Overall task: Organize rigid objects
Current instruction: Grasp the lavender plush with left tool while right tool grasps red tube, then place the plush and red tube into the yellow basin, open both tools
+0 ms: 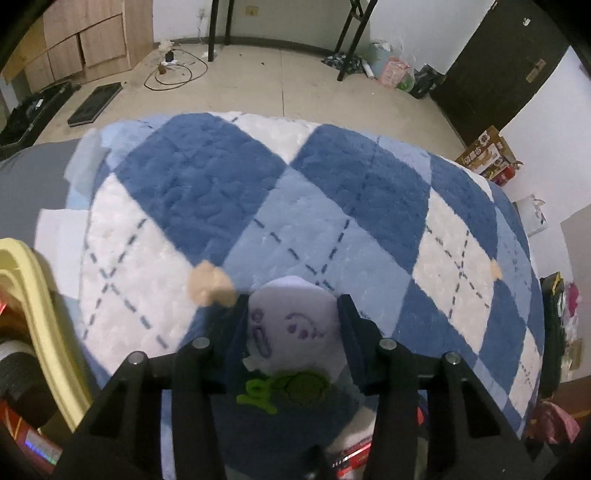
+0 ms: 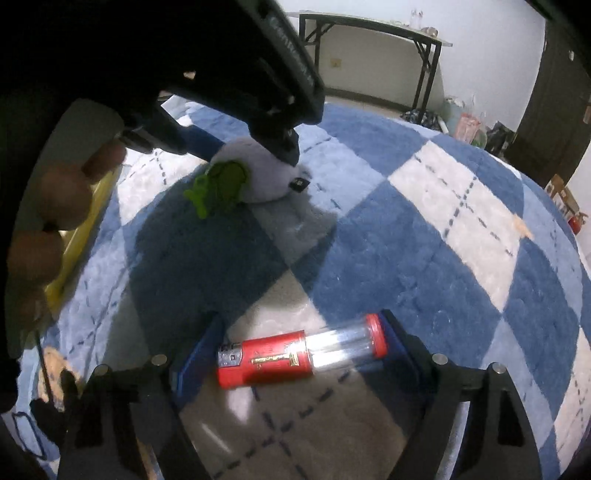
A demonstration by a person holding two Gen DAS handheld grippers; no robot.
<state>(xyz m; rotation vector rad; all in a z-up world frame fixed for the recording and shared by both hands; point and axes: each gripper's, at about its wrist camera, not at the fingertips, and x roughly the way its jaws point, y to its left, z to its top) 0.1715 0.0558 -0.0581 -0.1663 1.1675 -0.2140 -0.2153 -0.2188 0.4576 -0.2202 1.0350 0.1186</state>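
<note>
My left gripper point(image 1: 293, 301) is shut on a white plush toy point(image 1: 295, 328) with purple face marks and a green figure point(image 1: 291, 389) on its lower part. The right wrist view shows the same toy point(image 2: 255, 173) pinched between the left gripper's fingers point(image 2: 288, 144), resting on or just above the blue and white rug point(image 2: 406, 221). My right gripper point(image 2: 303, 332) is open around a red tube with a clear end point(image 2: 301, 354), which lies sideways on the rug between the two fingers.
A yellow bin rim point(image 1: 33, 295) stands at the left edge of the rug; it also shows in the right wrist view point(image 2: 81, 236). Black table legs point(image 1: 218, 29), boxes point(image 1: 487, 155) and clutter lie on the floor beyond the rug.
</note>
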